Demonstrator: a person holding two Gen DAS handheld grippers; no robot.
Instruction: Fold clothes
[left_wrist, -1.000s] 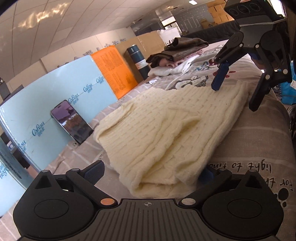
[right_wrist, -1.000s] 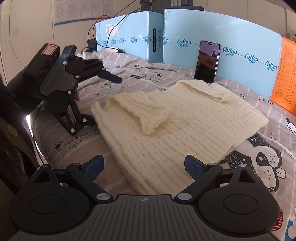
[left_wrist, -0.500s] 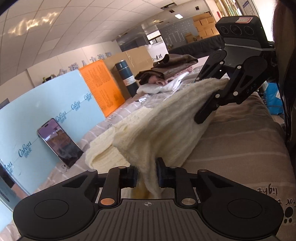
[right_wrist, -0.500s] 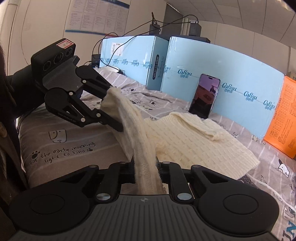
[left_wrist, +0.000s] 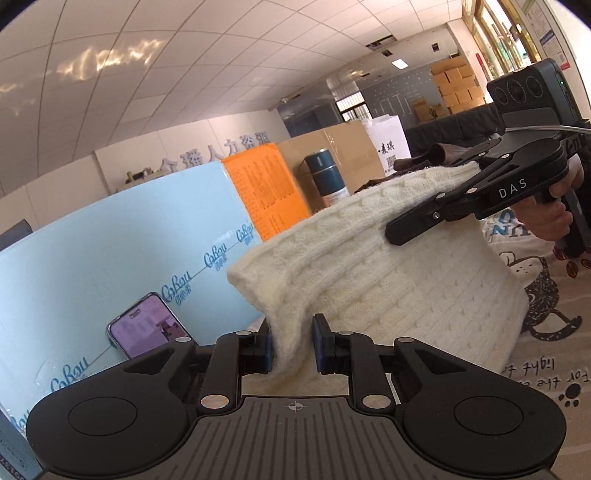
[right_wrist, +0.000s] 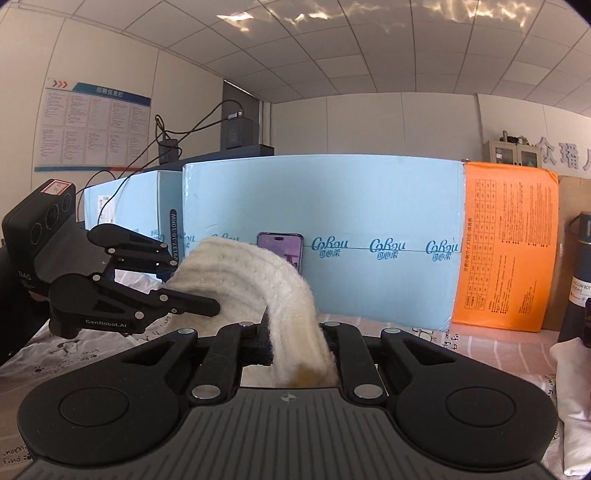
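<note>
A cream cable-knit sweater (left_wrist: 376, 280) hangs lifted between both grippers above the bed. My left gripper (left_wrist: 293, 349) is shut on one edge of it. My right gripper (right_wrist: 295, 347) is shut on the other edge (right_wrist: 291, 325). The right gripper also shows in the left wrist view (left_wrist: 443, 218), high at the right, its fingers clamped over the knit. The left gripper shows in the right wrist view (right_wrist: 177, 291) at the left, clamped on the same raised edge. The sweater's lower part drapes down toward the bed.
The bed has a grey cartoon-print sheet (left_wrist: 546, 306). Light blue boxes (right_wrist: 351, 236) and an orange box (right_wrist: 509, 251) line its far side, with a phone (left_wrist: 147, 332) leaning on them. A dark flask (left_wrist: 328, 177), folded dark clothes (left_wrist: 436, 155) and a white garment (right_wrist: 572, 398) lie at the right.
Both grippers went from open beside the flat sweater to shut on its near edge, then lifted it high off the bed.
</note>
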